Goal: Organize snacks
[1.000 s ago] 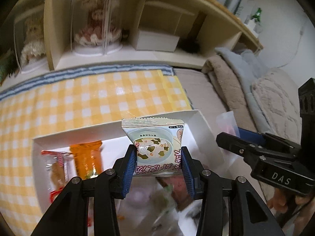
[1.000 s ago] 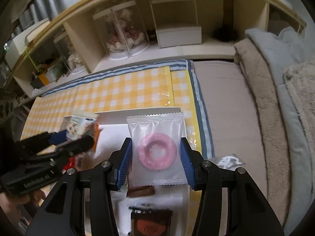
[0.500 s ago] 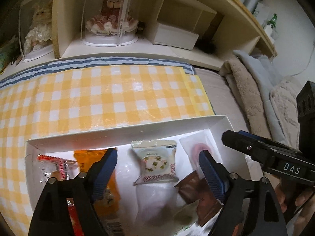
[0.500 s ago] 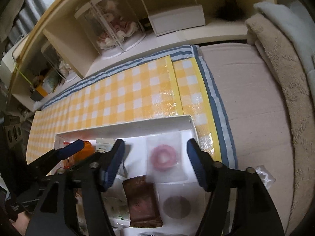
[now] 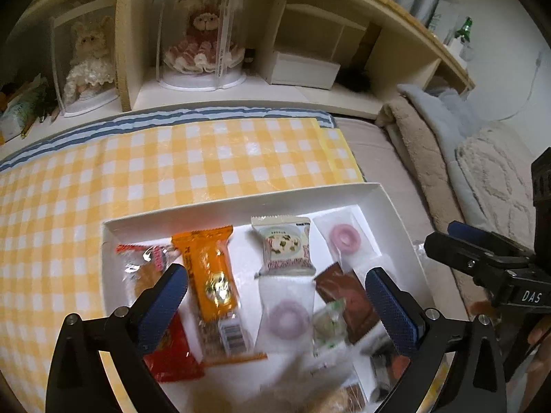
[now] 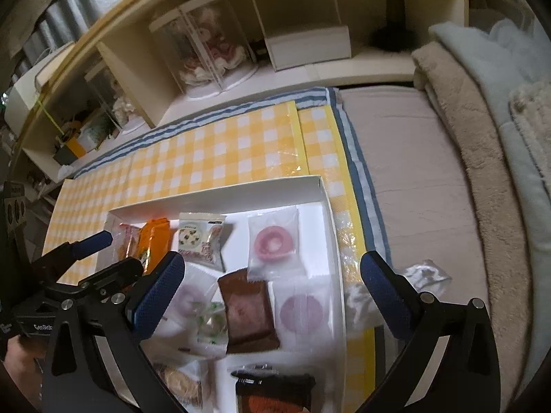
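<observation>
The left gripper (image 5: 275, 296) and the right gripper (image 6: 268, 289) both hang over the white tray (image 5: 241, 206), jaws spread wide after just opening, nothing between them. In the tray's far row lie the green-patterned snack packet (image 5: 284, 247) and, beside it toward the right wall, the pink ring snack (image 6: 273, 242). The tray sits on a yellow checked cloth (image 5: 172, 172). Beyond stands a shelf (image 5: 310, 93).
</observation>
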Demonstrator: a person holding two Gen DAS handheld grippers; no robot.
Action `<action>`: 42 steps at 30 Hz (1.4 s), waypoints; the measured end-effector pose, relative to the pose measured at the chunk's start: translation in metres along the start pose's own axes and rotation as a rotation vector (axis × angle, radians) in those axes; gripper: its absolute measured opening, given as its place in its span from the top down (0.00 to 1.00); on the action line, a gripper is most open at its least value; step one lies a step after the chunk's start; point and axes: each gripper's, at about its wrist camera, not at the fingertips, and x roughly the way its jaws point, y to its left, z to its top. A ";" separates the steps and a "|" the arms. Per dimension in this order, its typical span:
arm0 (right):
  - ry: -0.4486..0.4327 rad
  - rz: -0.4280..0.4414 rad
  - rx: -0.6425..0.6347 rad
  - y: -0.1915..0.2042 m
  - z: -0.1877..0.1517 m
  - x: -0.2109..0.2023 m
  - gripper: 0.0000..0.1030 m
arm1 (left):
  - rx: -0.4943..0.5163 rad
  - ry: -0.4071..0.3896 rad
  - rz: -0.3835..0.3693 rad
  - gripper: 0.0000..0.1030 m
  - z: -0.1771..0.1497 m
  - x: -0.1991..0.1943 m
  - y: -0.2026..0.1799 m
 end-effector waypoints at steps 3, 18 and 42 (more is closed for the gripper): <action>-0.013 -0.002 -0.008 0.006 -0.002 -0.014 0.00 | -0.001 0.000 0.000 0.00 -0.006 -0.022 0.000; -0.074 -0.055 -0.058 0.048 -0.031 -0.091 0.00 | 0.024 -0.055 0.028 0.00 -0.040 -0.170 -0.005; -0.213 -0.050 -0.149 0.132 -0.128 -0.200 0.00 | 0.161 -0.251 0.223 0.00 -0.192 -0.353 -0.034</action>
